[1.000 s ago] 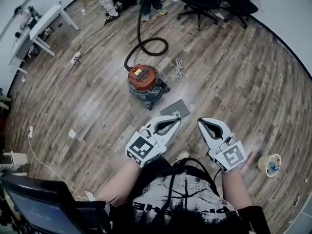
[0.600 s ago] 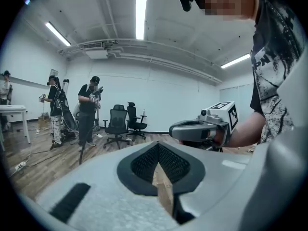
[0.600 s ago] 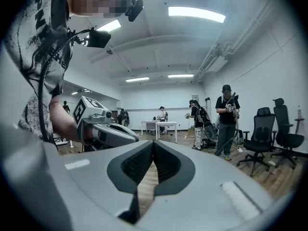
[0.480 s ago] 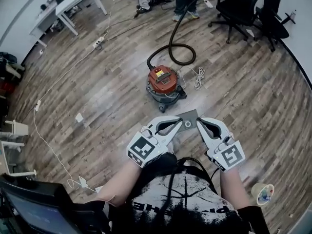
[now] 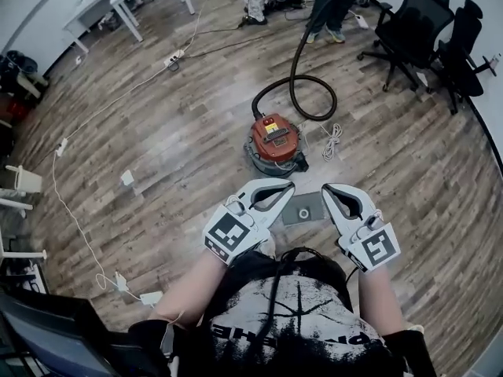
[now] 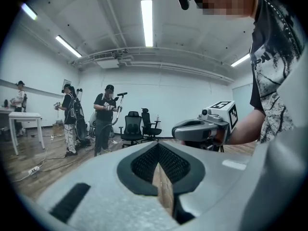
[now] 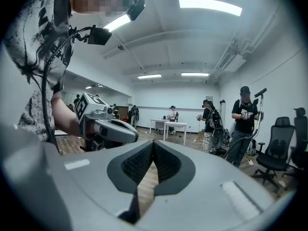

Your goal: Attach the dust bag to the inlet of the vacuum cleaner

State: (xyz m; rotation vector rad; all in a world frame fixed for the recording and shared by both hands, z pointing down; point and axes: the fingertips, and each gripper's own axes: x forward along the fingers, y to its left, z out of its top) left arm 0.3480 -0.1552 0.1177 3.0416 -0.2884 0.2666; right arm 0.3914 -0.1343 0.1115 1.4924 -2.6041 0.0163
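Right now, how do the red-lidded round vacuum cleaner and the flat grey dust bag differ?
The red-lidded vacuum cleaner stands upright, a round drum; the grey dust bag lies flat, rectangular. The vacuum cleaner carries a black hose; the dust bag lies apart from it, unattached. Both rest on the wooden floor.

One camera looks steeply down from the wearer's head, past the left tool (image 5: 286,185) and right tool (image 5: 328,188), to the floor (image 5: 157,148) ahead. Each tool's camera sits close behind its jaws, facing almost level. All three share the office chairs (image 5: 428,30) beyond the tools.
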